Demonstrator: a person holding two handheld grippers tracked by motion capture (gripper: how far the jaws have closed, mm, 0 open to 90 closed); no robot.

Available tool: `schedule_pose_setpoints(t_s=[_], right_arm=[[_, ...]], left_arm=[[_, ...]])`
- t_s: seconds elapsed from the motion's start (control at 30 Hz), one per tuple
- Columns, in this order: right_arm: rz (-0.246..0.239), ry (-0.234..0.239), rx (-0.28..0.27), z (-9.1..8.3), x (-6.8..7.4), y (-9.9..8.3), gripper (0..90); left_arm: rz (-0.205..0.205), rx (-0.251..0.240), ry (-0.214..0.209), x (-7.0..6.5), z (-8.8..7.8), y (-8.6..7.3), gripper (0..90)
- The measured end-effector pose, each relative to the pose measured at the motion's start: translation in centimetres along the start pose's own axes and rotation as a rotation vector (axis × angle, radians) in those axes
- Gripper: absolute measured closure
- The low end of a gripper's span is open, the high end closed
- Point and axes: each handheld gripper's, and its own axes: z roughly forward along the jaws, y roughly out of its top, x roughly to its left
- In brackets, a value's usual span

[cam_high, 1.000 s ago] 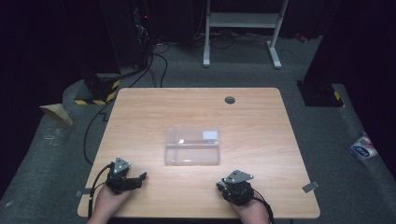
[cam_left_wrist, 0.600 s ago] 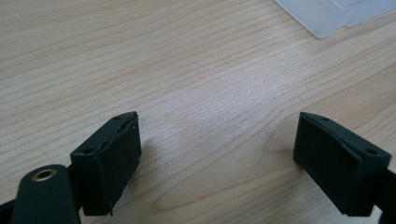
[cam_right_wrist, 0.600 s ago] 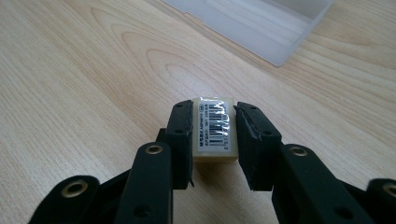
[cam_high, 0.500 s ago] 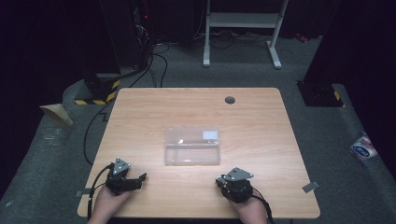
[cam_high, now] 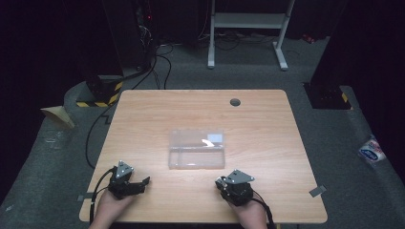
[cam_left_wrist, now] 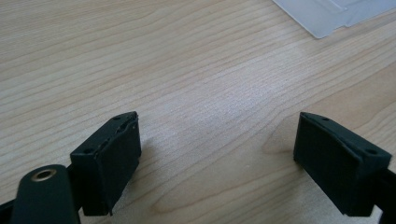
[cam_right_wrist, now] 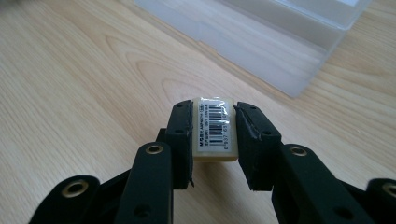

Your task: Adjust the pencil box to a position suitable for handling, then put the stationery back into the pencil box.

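No shift since prior frame: 1 clear box (cam_high: 197,149), 1 eraser (cam_right_wrist: 215,128) clamped in R claw (cam_right_wrist: 214,135), L claw (cam_left_wrist: 217,154) apart.

We've got a light wood-grain table (cam_high: 157,114) here, rectangular with rounded corners and a small dark round hole (cam_high: 234,102) near the far edge. Lying flat right around the middle of it is a clear plastic box (cam_high: 197,149), long side running across the table, with a small white label near its far right corner. Its pale edge also shows in the left gripper view (cam_left_wrist: 327,14), and its frosted side wall in the right gripper view (cam_right_wrist: 261,37).
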Motion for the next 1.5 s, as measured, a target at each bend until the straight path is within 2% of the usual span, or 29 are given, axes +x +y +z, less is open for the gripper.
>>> schedule_pose_setpoints(t_s=[0.13, 0.2, 0.3, 0.5, 0.8, 1.03, 1.17, 1.5], right_arm=[[-0.022, -0.002, -0.003, 0.5, 0.4, 0.8, 67.2], [-0.034, -0.001, -0.006, 0.9, 0.7, 1.7, 67.2], [-0.015, 0.007, -0.02, 1.3, 0.8, 2.7, 67.2], [-0.012, 0.003, -0.032, 1.7, 1.0, 4.5, 67.2], [-0.01, 0.014, -0.049, 2.3, 1.5, 5.9, 67.3], [-0.035, -0.003, -0.07, 3.4, 2.0, 7.6, 67.3], [-0.017, 0.001, -0.078, 3.8, 2.2, 8.3, 67.3], [-0.026, 0.012, -0.094, 5.5, 2.8, 9.9, 67.3]], left_arm=[[0.001, 0.0, -0.001, 0.0, 0.0, 0.0, 14.8], [0.0, 0.0, -0.001, 0.0, 0.0, 0.0, 14.9], [0.001, 0.0, -0.002, 0.0, 0.0, 0.0, 14.9], [0.004, 0.001, -0.006, 0.1, 0.0, 0.0, 14.8], [0.005, 0.001, -0.007, 0.1, 0.0, 0.0, 14.8], [0.007, 0.001, -0.012, 0.1, 0.0, 0.0, 14.8], [0.008, 0.001, -0.013, 0.1, 0.0, 0.0, 14.9], [0.011, 0.001, -0.014, 0.1, 0.0, 0.0, 14.9]])
